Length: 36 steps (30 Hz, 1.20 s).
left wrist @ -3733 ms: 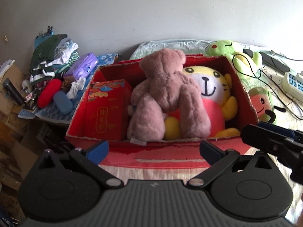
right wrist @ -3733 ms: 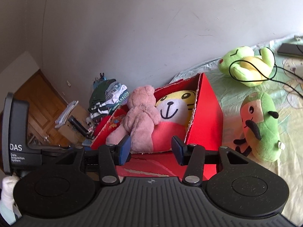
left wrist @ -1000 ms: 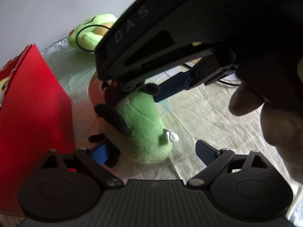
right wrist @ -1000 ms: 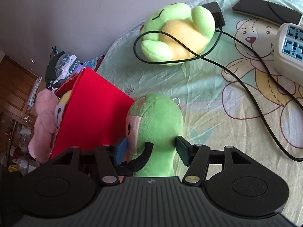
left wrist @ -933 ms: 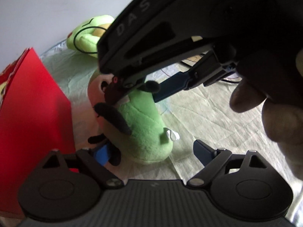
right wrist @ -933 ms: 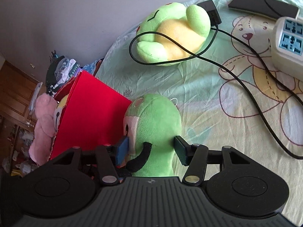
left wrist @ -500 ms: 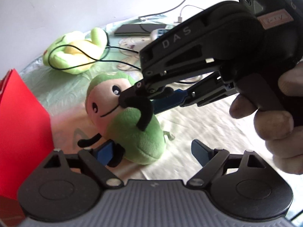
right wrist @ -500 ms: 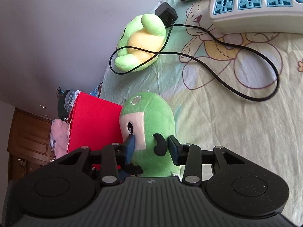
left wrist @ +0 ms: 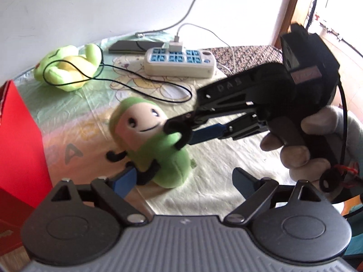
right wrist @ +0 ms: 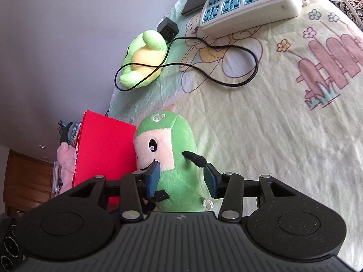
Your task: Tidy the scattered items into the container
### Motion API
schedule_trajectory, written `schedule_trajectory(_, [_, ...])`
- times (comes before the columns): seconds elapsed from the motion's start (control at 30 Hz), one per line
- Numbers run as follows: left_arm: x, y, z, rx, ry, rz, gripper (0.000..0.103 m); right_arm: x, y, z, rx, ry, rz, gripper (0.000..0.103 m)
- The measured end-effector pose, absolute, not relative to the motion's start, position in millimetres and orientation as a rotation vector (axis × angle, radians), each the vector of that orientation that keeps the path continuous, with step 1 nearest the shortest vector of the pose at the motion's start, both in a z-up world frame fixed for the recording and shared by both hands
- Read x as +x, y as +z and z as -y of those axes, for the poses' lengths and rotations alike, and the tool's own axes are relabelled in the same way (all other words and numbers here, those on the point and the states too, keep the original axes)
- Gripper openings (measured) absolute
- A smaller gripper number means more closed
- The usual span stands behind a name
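A green plush toy with a peach face and black limbs stands on the bedsheet beside the red box. My right gripper comes in from the right and grips it at the body. In the right wrist view the plush toy fills the gap of the right gripper, both blue pads on it, jaws easing wider. My left gripper is open and widening; its left pad touches the toy's black leg. The red box holds a pink bear.
A green and yellow plush lies at the back with a black cable looped over it. A white power strip and a dark phone sit behind. A person's hand holds the right gripper.
The right gripper has rolled and closed on the green plush toy, whose face has turned towards the left camera. The left gripper has drawn back and up, so more of the bed shows.
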<state>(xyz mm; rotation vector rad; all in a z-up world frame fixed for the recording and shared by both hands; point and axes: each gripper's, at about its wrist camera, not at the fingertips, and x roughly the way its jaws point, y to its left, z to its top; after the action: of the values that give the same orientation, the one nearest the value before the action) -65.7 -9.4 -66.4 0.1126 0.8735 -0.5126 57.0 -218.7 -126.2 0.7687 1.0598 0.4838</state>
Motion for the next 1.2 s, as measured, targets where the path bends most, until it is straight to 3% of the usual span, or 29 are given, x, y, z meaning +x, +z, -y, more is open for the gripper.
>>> schedule_trajectory(0.33, [-16.0,-77.3,-23.7,-0.199,-0.416,-0.941,0.092,55.1,-126.9,220.1,0.721,0.442,-1.029,0.047])
schedule_trajectory(0.47, [-0.1,-95.3,-21.2,-0.301,-0.457,-1.02,0.072,57.6,-128.6,223.7,0.736,0.437,-1.029,0.047])
schedule_trajectory(0.7, [8.4,-121.6,-17.6,-0.391,-0.452,-1.114,0.069,63.8,-132.7,224.4,0.768,0.462,-1.03,0.048])
schedule_trajectory(0.8, [10.8,-126.6,-17.9,-0.404,-0.433,-1.118,0.068,66.4,-133.0,215.0,0.745,0.501,-1.042,0.055])
schedule_trajectory(1.03, [8.5,-124.0,-8.5,-0.319,-0.417,-1.086,0.067,74.1,-137.8,206.4,0.764,0.553,-1.036,0.048])
schedule_trajectory(1.2, [7.0,-122.1,7.2,-0.194,-0.405,-1.08,0.068,73.4,-135.9,204.5,0.739,0.553,-1.025,0.049])
